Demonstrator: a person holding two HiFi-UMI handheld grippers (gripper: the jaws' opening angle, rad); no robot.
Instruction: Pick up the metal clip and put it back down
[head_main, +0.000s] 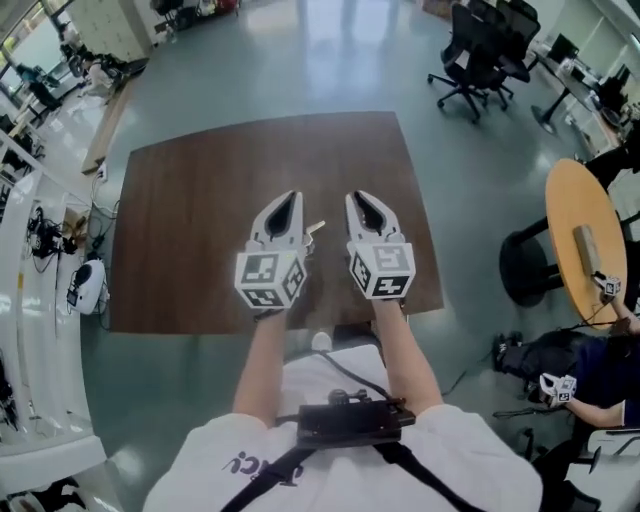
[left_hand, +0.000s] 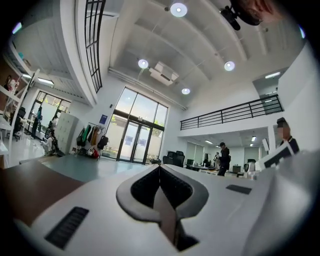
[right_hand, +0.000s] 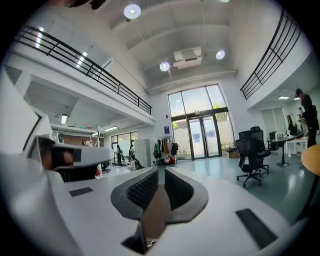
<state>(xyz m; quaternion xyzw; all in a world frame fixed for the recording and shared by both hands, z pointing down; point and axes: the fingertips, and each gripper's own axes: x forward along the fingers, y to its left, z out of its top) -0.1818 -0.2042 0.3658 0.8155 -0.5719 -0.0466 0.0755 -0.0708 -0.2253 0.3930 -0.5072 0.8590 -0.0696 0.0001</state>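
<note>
In the head view a small pale metal clip (head_main: 315, 228) lies on the brown table (head_main: 200, 200), between my two grippers and just right of the left one's jaws. My left gripper (head_main: 293, 196) hovers over the table's near half with its jaws shut tip to tip and nothing in them; the left gripper view shows the tips (left_hand: 160, 166) meeting. My right gripper (head_main: 358, 196) is level with it, a hand's width to the right. Its jaws (right_hand: 161, 170) stand only a narrow slit apart, with nothing between them. Both gripper views look out over the room, and the clip is hidden in them.
Black office chairs (head_main: 480, 50) stand beyond the table's far right corner. A round yellow table (head_main: 585, 250) and a seated person (head_main: 590, 385) are at the right. White shelving (head_main: 30, 300) runs along the left. The table's near edge (head_main: 200, 325) is just below the grippers.
</note>
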